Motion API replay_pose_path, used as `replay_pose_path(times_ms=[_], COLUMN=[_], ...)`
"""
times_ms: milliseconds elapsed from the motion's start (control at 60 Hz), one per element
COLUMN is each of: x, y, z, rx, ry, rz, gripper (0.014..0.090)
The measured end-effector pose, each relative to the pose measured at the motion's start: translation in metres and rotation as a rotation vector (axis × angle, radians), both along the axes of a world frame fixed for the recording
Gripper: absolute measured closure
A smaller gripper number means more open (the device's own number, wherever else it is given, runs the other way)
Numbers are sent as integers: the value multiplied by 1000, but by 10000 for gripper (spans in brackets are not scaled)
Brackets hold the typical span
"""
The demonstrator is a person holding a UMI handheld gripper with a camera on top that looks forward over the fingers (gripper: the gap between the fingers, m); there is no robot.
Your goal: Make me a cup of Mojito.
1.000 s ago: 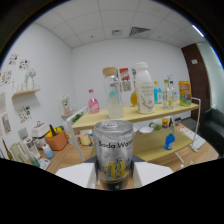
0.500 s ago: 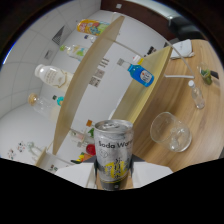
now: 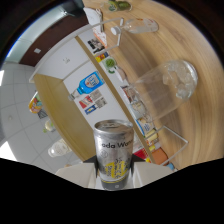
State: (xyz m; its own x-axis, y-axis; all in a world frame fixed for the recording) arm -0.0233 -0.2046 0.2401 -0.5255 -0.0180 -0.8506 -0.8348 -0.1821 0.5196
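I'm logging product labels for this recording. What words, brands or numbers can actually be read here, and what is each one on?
"oda W..." (partly cut off, likely "Soda Water"): on the silver can held between the gripper fingers.
Yellow marking lower on the can: too blurred to read.
Blue label on the bottle on the shelf: too blurred to read.
Packages and cards along the shelf edge: too small to read.

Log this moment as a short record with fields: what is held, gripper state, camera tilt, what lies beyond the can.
held item: silver soda water can, upright between the fingers
hand-held gripper: shut on the can, one finger pressing each side
view tilt: strongly rolled, so the room looks turned over
beyond the can: clear glass with ice on the wooden table
also in view: wooden shelf with a blue bottle
pouring: no liquid seen leaving the can
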Motion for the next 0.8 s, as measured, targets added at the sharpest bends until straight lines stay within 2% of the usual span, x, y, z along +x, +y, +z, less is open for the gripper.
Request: replay_pose_path(times_ms=[250, 417, 567, 633, 800], x=[3, -1, -2, -9, -28], y=[-1, -1, 2, 2, 6], z=[6, 27, 59, 71, 36], rx=[-15, -23, 22, 68, 88], ry=[-120, -597, -1146, -1354, -1758], rz=[14, 26, -20, -40, -5], gripper=[539, 536, 539, 537, 540])
